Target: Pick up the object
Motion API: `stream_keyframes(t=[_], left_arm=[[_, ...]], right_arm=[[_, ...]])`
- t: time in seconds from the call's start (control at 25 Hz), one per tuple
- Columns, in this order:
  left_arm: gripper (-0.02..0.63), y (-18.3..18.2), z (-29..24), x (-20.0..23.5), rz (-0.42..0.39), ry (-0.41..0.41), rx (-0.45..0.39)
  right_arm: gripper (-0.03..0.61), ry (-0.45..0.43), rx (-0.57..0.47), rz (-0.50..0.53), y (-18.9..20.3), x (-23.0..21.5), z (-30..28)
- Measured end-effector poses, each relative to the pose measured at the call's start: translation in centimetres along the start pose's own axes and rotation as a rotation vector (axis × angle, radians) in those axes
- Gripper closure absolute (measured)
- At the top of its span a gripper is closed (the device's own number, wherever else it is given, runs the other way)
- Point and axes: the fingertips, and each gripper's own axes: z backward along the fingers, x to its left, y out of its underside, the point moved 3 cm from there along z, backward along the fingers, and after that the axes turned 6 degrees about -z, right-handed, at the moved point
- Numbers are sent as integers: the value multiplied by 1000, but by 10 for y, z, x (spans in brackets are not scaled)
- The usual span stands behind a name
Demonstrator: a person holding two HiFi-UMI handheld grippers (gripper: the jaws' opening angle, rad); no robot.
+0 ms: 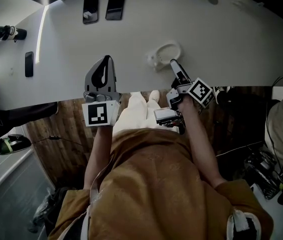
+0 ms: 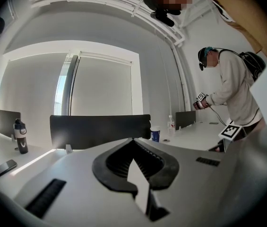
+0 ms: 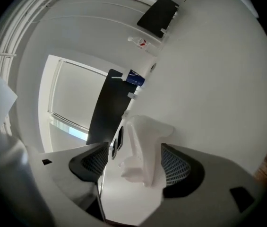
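- Object [image 1: 165, 55]: white.
- Counter [image 1: 221, 44]: white.
- Phones [image 1: 115, 5]: black.
- Cup [image 3: 135, 78]: blue.
- Floor [image 1: 66, 149]: brown wood grain.
- Person's garment [image 1: 156, 184]: mustard brown.

Readable words or numbers: none | left cube [image 1: 100, 114]: black-and-white square code, no letters | right cube [image 1: 200, 91]: same kind of code | blue cup [image 2: 155, 135] on the surface [image 2: 192, 136]: print too small to read | bottle [image 2: 171, 123] just right of the cup: label too small to read
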Motion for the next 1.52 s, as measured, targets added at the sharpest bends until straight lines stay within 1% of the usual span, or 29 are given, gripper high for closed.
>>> stream_keyframes(t=[0.08,0.16,0.28,0.44,0.64,0.92,1.12,1.24,1.4,1.52], left_arm=[[607,2,-1,-2,1,11,1],[606,3,-2,-2,5,17,4],[606,5,-3,-1,11,12,7],[607,6,-5,2,13,12,14],[606,6,-9,5,14,7,15],[607,6,-11,4,25,15,7],[606,7,-11,7,36,9,21],[607,7,-11,13,29,6,21],[607,8,-14,19,34,1,19],[606,10,-16,21,36,1,21]], right_arm=[[247,21,-19,-48,-2,-7,-2],[247,19,-27,-81,-4,-10,-5],[247,-2,-42,-94,-9,-12,-12],[247,9,-41,-111,-12,-14,-18],[247,10,-28,-159,-10,-17,-24],[247,32,-28,-138,-10,-20,-29],[247,32,-17,-129,-10,-15,-36],[247,34,-3,-138,-7,-11,-40],[247,23,14,-118,-7,-10,-45],[249,30,15,-119,-7,-12,-48]])
